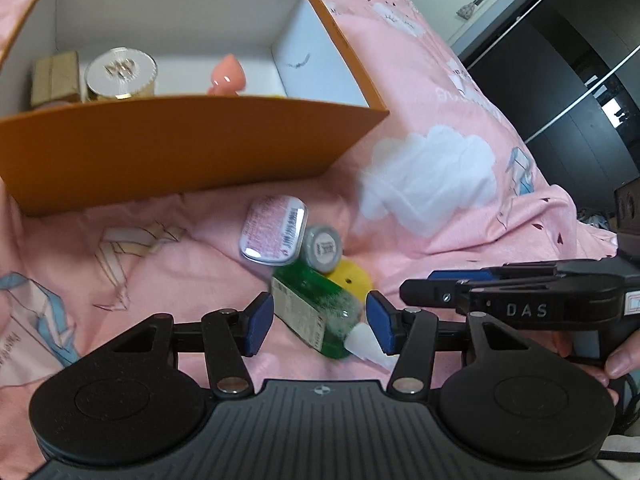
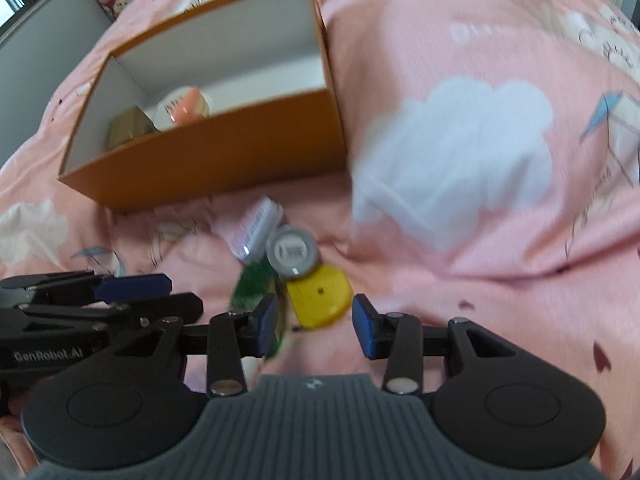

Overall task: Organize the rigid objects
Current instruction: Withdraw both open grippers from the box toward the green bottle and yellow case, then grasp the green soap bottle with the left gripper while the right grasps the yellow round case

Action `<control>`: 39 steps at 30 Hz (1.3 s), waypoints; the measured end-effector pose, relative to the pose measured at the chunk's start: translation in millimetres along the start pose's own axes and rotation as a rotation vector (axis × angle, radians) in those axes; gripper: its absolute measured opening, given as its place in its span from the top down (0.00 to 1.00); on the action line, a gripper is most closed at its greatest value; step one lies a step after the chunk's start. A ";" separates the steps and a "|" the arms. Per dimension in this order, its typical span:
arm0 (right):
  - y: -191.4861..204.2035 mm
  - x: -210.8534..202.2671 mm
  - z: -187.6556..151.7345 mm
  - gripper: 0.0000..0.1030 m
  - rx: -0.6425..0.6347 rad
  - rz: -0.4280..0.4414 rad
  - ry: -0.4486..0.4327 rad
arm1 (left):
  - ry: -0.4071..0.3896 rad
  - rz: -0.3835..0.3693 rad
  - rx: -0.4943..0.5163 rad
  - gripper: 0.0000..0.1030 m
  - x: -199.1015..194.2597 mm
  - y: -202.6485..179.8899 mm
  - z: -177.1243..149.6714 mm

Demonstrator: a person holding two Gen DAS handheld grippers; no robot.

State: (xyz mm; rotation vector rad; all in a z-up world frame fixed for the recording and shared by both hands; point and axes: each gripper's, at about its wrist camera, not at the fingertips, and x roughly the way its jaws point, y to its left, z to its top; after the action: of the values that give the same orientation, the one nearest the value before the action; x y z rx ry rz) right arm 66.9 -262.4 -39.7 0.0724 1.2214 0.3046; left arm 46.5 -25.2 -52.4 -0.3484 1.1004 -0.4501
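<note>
Left wrist view, from left to right: an open orange box (image 1: pixel 192 148) with white inner walls sits on a pink bedspread (image 1: pixel 460 100) printed with white clouds. Inside it, at the left end, are a brown cardboard packet (image 1: pixel 54 76), a round silver-lidded jar (image 1: pixel 120 72) and a peach-coloured rounded item (image 1: pixel 228 74).

In front of the box, on the spread, lies a cluster of small things: a pink-labelled tin (image 1: pixel 274 230), a small grey-capped jar (image 1: pixel 322 248) touching it, a yellow disc-shaped object (image 1: pixel 352 278) and a green bottle (image 1: pixel 316 312) with a white pointed cap.

The left gripper (image 1: pixel 320 318) has its jaws wide apart, one blue pad on either side of the green bottle, gripping nothing.

At the far right the other gripper enters from the side, held in a hand (image 1: pixel 618 360).

Right wrist view, left to right: the left gripper shows at the left edge. The right gripper (image 2: pixel 314 330) is parted wide, holding nothing. The yellow object (image 2: pixel 318 298) lies just beyond the gap between its pads. The green bottle (image 2: pixel 254 286) lies at its left pad, blurred. The grey-capped jar (image 2: pixel 292 254) and the tin (image 2: pixel 256 228) lie further off, with the orange box (image 2: pixel 208 160) behind them.
</note>
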 end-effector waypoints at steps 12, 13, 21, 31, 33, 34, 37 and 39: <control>-10.4 9.7 -2.2 0.73 0.033 0.031 0.034 | 0.091 0.026 0.033 0.34 30.7 -15.2 -0.8; -11.8 10.4 -1.7 0.73 0.038 0.030 0.034 | 0.094 0.037 0.028 0.34 33.6 -16.1 0.2; -20.5 14.8 4.2 0.73 0.055 0.030 0.030 | 0.163 0.086 -0.024 0.34 63.2 -16.1 7.4; -27.0 43.3 23.0 0.67 0.062 0.061 0.096 | 0.146 0.109 -0.088 0.49 61.8 -3.3 8.5; -26.2 50.5 26.5 0.66 0.051 0.070 0.120 | 0.155 0.119 -0.087 0.55 57.5 -1.4 7.9; -24.7 54.4 27.9 0.66 0.041 0.074 0.135 | 0.160 0.116 -0.098 0.57 57.1 0.5 9.3; -23.9 65.9 32.0 0.65 0.029 0.086 0.170 | 0.158 0.103 -0.146 0.58 55.5 10.1 8.8; -26.1 75.8 33.9 0.65 0.037 0.078 0.195 | 0.156 0.115 -0.166 0.58 55.2 15.2 9.0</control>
State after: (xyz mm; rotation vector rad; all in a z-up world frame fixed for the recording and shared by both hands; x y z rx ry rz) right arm 126.8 -263.4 -102.9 0.1248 1.4202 0.3634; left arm 78.2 -40.1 -98.6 -0.3982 1.3067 -0.2880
